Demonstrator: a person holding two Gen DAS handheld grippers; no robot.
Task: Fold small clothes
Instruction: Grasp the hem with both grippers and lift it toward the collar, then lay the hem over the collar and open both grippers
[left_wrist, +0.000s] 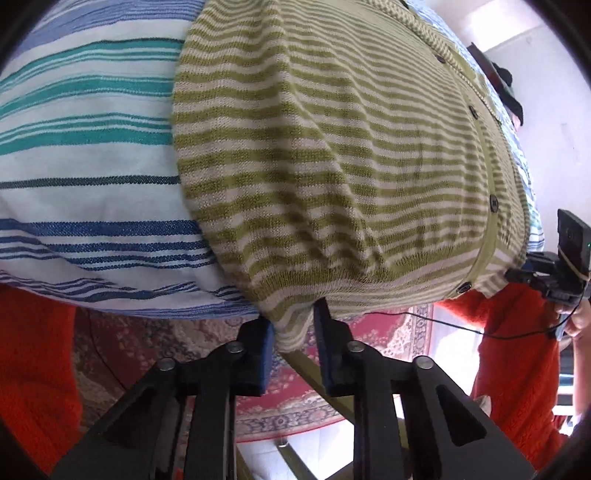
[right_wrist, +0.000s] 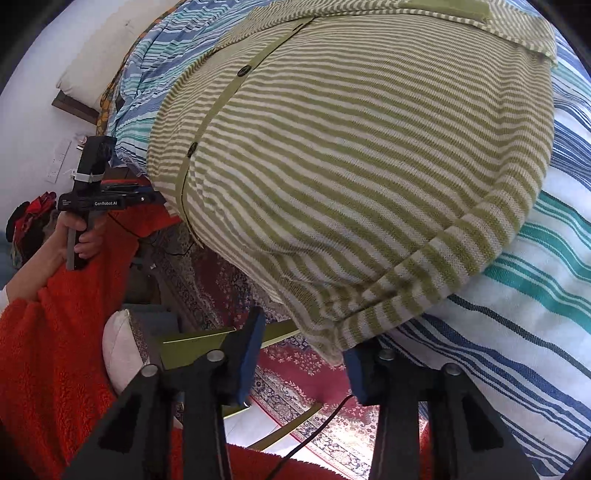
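green-and-cream striped knit cardigan (left_wrist: 332, 155) on blue-striped bedspread (left_wrist: 85, 147) | left gripper (left_wrist: 293, 332) jaws clamped on near hem corner | right gripper (right_wrist: 301, 354) jaws apart, other hem corner just at its right pad | button placket runs away from both

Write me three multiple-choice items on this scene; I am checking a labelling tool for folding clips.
1. Where does the striped cardigan lie?
A. On a hanger
B. On the striped bed sheet
C. In a basket

2. What colours are the cardigan's stripes?
A. Red and black
B. Blue and teal
C. Green and white

3. How does the right gripper stand?
A. Open, with the cardigan's hem corner next to one pad
B. Shut on a sock
C. Shut on a button

Answers:
1. B: the cardigan is spread flat over the blue-and-teal striped sheet in both views.
2. C: its knit shows alternating green and white bands.
3. A: the right wrist view shows a clear gap between the pads, and only one pad is near the hem.
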